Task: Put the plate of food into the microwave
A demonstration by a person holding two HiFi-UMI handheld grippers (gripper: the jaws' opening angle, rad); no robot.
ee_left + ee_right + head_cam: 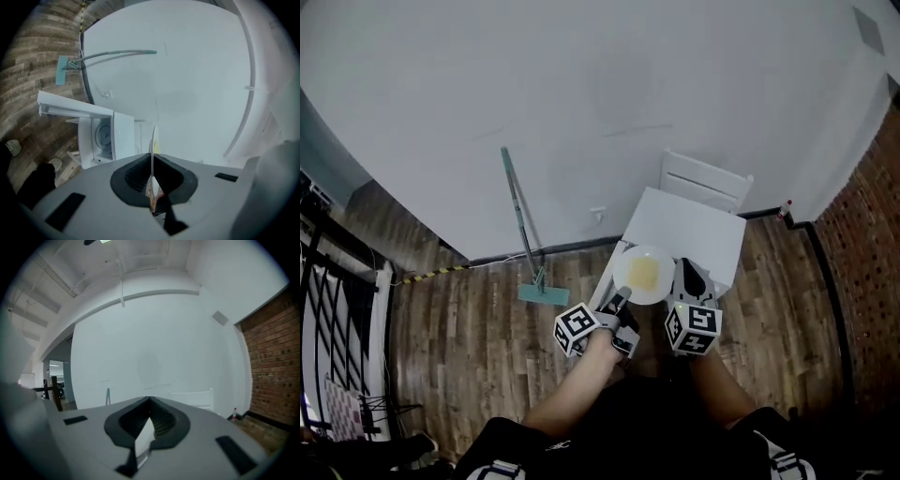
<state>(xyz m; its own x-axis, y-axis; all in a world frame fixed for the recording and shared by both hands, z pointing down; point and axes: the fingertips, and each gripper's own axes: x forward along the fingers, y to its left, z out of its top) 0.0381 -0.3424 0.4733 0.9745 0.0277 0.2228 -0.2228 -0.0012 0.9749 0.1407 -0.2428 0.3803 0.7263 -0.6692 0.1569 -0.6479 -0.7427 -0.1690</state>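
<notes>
Person with two hand-held grippers before an open microwave; floor of wood planks (450, 347), smooth white wall (581, 94), red brick wall (872, 234) at right.

(a) Plate (662, 257): round, white, glossy, carrying a flat pale-yellow patch of food (643, 274). It is held level in the air. In the head view it overlaps the near left corner of the microwave's flat white top.

(b) Microwave (124, 136): a white box. The left gripper view shows its door (75, 110) swung out and the round turntable (102, 136) in the cavity. The plate is outside the cavity, above and in front of it.

(c) Left gripper (621, 298): ribbed dark pads, grey body, marker cube. Its jaws are clamped on the plate's near left rim. In its own view the plate appears edge-on as a thin white blade pinched between the pads.

(d) Right gripper (689, 277): just beside the plate's right rim. In its own view the jaws meet at their tips with nothing standing out past them. A small white flap (144, 439) sits low in the throat; what it is cannot be told.

(e) Floor squeegee (521, 225): thin straight handle leaning on the white wall, flat teal head on the planks.
</notes>
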